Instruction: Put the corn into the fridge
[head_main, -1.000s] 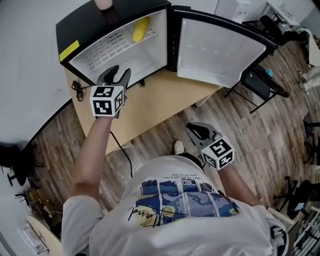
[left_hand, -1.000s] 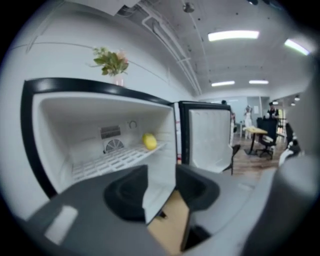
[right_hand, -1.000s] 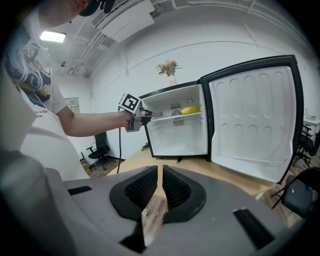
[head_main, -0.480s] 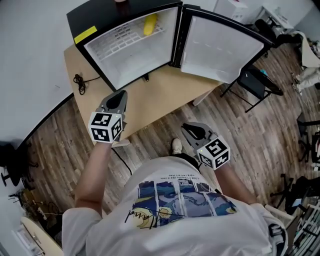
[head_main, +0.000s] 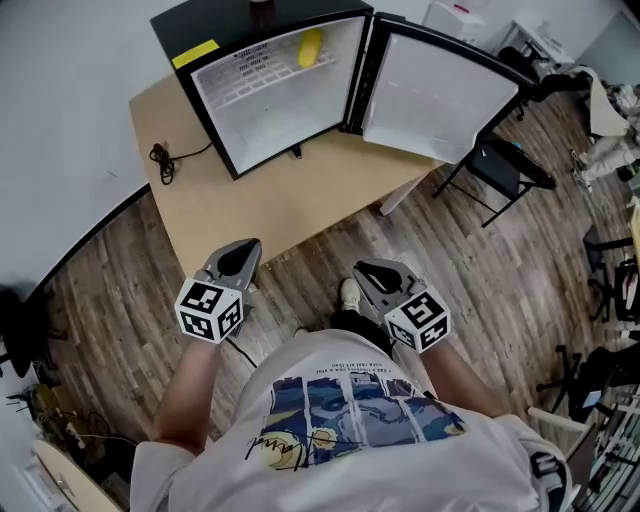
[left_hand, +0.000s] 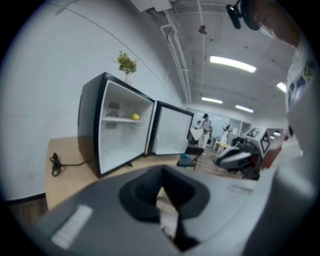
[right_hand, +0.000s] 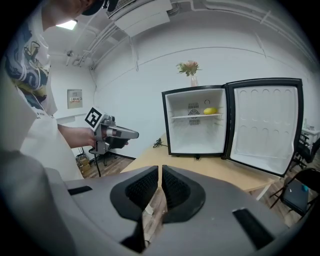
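Find the corn on the upper shelf of the open fridge, well ahead of the left tool and right tool, beyond the tabletop. Note both tools pressed together, pinching nothing. Reckon it light, stiff and knobbly, hardly slippery; take hold across its middle, gently.

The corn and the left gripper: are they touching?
Apart. The head view shows the corn on the fridge shelf and the left gripper far from it.
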